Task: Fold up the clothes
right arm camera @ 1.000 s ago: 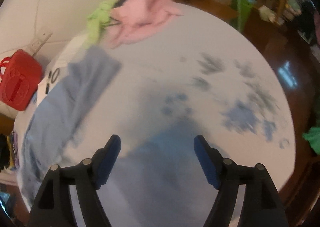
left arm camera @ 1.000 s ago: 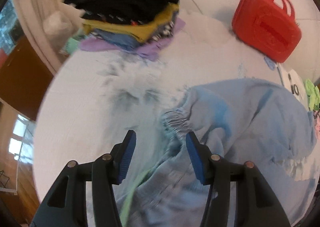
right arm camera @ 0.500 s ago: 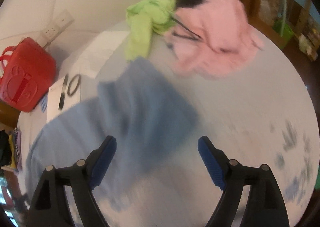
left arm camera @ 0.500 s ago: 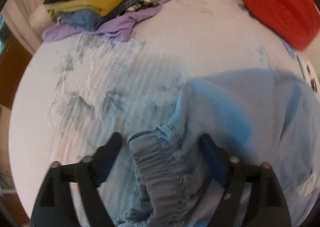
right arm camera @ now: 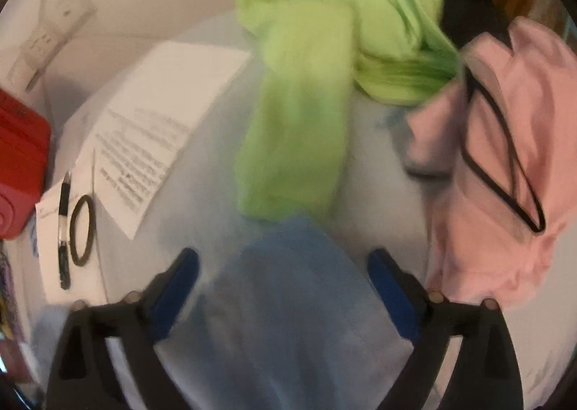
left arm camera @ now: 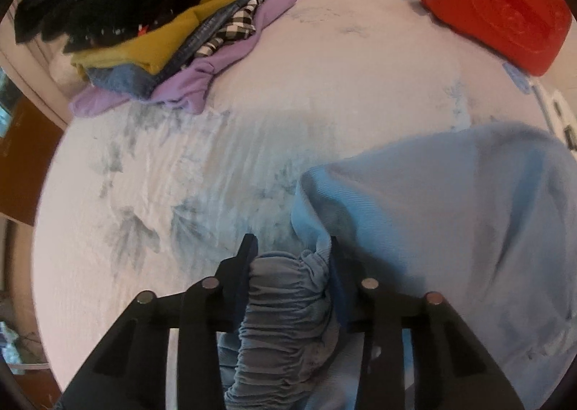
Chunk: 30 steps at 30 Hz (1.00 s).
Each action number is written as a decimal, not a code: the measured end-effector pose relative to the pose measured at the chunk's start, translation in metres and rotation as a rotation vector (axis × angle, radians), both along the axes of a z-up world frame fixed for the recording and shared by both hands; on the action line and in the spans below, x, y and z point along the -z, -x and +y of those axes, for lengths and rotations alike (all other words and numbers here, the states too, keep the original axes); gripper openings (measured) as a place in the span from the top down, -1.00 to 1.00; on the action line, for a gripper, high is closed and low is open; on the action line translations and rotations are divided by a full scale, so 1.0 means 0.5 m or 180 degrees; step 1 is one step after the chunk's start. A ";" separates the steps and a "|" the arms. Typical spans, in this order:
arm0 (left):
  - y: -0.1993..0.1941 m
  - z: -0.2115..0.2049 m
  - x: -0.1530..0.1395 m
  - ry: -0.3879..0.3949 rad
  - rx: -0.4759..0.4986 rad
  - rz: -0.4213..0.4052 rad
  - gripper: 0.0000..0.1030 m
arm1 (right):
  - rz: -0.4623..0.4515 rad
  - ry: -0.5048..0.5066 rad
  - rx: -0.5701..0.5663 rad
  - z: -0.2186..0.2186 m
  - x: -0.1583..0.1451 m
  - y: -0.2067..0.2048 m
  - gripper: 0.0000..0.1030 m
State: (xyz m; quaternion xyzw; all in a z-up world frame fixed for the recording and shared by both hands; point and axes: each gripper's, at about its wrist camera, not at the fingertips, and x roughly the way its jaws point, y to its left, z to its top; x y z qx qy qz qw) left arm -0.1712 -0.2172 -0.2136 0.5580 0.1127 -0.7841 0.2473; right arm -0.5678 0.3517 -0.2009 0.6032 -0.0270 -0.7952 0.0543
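Filling closing left jaws: gathered waistband point(left arm camera: 288, 287)

You have one thing with print in view: the white printed paper sheet point(right arm camera: 158, 121) on the table beside the lime-green garment. Its black lines of type are too blurred to read. You can make out no other label, brand or number.

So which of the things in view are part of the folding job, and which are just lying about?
Part of the job:
- light blue garment, elastic waistband between the closing left gripper
- right gripper, opening over its far end
- folded stack
- green garment
- pink garment

Lying about:
- red case
- printed sheet
- pen
- black ring
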 end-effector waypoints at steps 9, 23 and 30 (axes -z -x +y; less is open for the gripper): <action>-0.041 -0.065 -0.185 0.0342 -0.0002 0.0704 0.35 | 0.0627 0.0466 0.0040 0.082 -0.176 -0.175 0.90; -0.351 -0.054 -0.273 0.0620 0.0339 0.1414 0.34 | 0.1187 0.1113 0.0758 0.389 -0.298 -0.667 0.90; -0.470 -0.013 -0.158 0.0619 0.0241 0.0945 0.33 | 0.0833 0.1217 0.0975 0.515 -0.172 -0.854 0.90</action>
